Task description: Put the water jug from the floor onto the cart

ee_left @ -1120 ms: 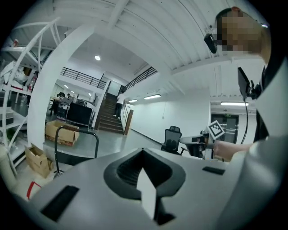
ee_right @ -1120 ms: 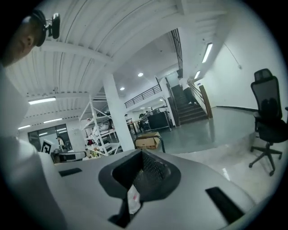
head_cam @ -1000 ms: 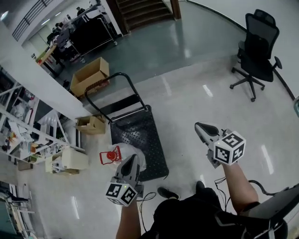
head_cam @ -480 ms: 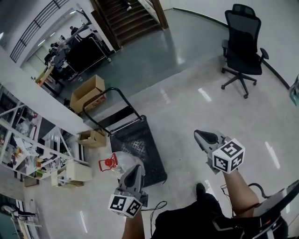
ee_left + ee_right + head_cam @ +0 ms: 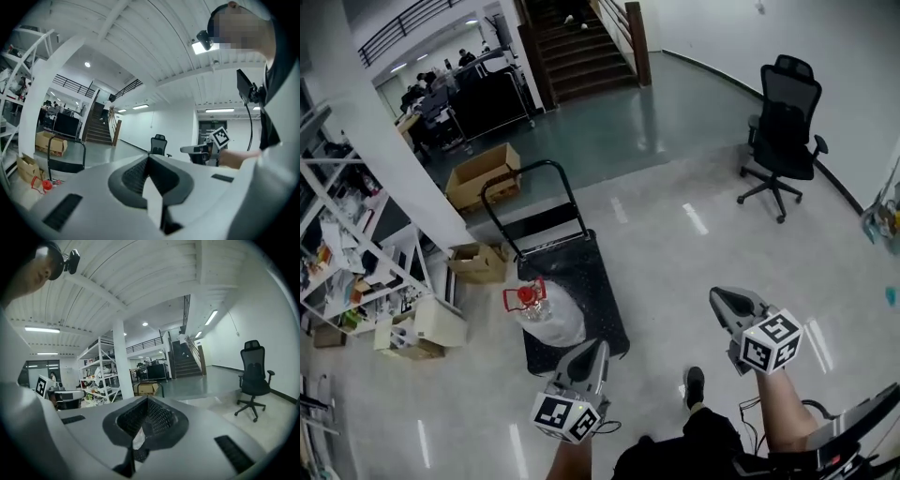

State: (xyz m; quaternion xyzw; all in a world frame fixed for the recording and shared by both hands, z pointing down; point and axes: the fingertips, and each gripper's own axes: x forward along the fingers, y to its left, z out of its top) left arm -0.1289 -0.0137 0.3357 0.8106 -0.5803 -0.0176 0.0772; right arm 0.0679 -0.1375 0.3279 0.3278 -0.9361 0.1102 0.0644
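The black platform cart (image 5: 600,309) stands on the pale floor with its push handle (image 5: 530,171) at the far end. The clear water jug (image 5: 553,317) with a red cap and handle (image 5: 523,297) lies over the deck's left near part; whether it rests fully on the deck I cannot tell. My left gripper (image 5: 599,348) hovers shut and empty just near-right of the jug. My right gripper (image 5: 719,297) is shut and empty over bare floor, right of the cart. The left gripper view shows the red cap (image 5: 46,184) low at left beyond the shut left gripper (image 5: 149,160).
An office chair (image 5: 782,124) stands far right. Cardboard boxes (image 5: 483,169) (image 5: 480,261) lie beyond and left of the cart, beside a white pillar (image 5: 394,159). Shelving (image 5: 342,272) fills the left side, and stairs (image 5: 581,47) rise at the back. The person's shoe (image 5: 694,384) is near.
Both grippers have drawn back from the cart towards the person, still shut. The left one no longer overlaps the jug. The jug and cart have stayed in place.
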